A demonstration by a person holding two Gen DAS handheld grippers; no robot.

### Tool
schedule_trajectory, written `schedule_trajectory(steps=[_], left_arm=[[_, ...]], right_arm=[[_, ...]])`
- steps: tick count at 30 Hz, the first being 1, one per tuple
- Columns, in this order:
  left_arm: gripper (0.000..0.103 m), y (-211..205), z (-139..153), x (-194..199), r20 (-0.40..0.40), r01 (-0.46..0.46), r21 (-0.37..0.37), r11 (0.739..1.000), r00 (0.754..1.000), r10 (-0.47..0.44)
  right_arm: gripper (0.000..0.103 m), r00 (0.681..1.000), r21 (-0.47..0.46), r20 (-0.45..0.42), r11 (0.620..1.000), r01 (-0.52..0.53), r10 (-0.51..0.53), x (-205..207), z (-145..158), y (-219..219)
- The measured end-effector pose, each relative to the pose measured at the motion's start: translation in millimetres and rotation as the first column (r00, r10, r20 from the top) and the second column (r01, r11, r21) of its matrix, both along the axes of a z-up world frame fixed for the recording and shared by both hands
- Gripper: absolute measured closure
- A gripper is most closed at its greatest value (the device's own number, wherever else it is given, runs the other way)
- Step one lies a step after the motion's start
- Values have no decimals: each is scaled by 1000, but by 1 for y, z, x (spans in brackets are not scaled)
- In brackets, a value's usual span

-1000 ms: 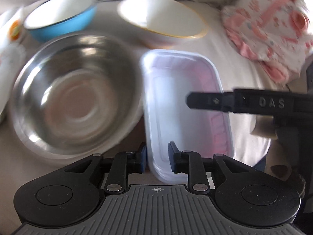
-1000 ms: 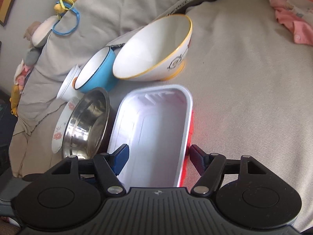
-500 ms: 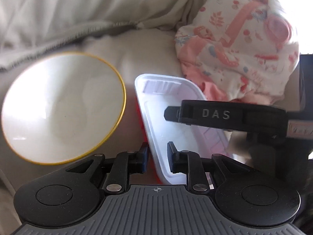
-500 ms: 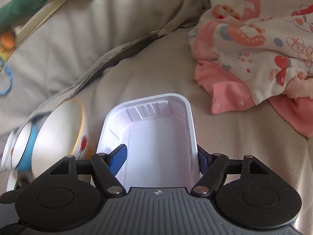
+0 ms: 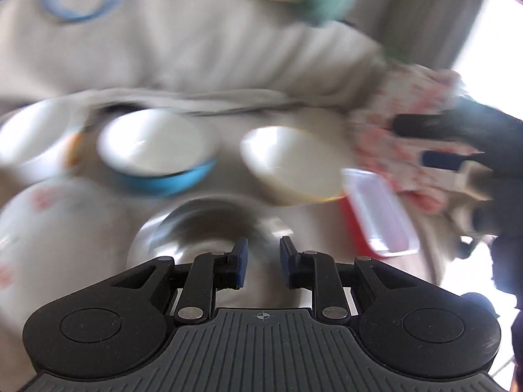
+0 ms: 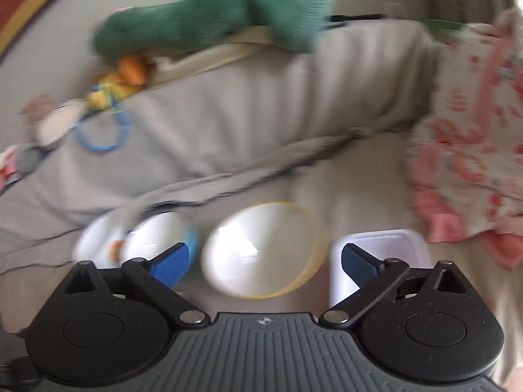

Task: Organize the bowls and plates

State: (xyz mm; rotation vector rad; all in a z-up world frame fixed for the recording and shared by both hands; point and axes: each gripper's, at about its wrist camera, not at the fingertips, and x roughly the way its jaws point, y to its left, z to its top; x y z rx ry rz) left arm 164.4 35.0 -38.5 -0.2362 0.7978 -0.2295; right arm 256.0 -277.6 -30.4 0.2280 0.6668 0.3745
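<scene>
Both tongs empty: left tongs (image 5: 263, 263) nearly closed, right tongs (image 6: 265, 261) opening wide. Tray (image 5: 380, 210) sits on the sofa (image 6: 359, 170) beside the yellow-rim bowl (image 6: 261, 250), prob. touching it — blurry. Risk: soft cushion — bowls tip or slide w/ the next nudge.

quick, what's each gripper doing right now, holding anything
left gripper: jaws narrowly apart, nothing between them.
right gripper: jaws opening wide, empty; the white rectangular plastic tray lies free on the bed.
</scene>
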Motion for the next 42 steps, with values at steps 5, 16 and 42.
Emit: schedule_trajectory(steps=[5,16,42], left_arm=[[79,50,-20,-11,-44,-147,-74,986,989,144],[86,60,-70,0,4,-119,-108,987,993,120],[80,66,-48,4,-98,-287,62,956,951,292]], right_arm=[[0,987,60,-100,991,-118,123,-3,-14,55],[0,938,-68,-344,996,-65,38,16,-125,99],[0,943,-314,-332,943,-108,-2,-11,-142,139]])
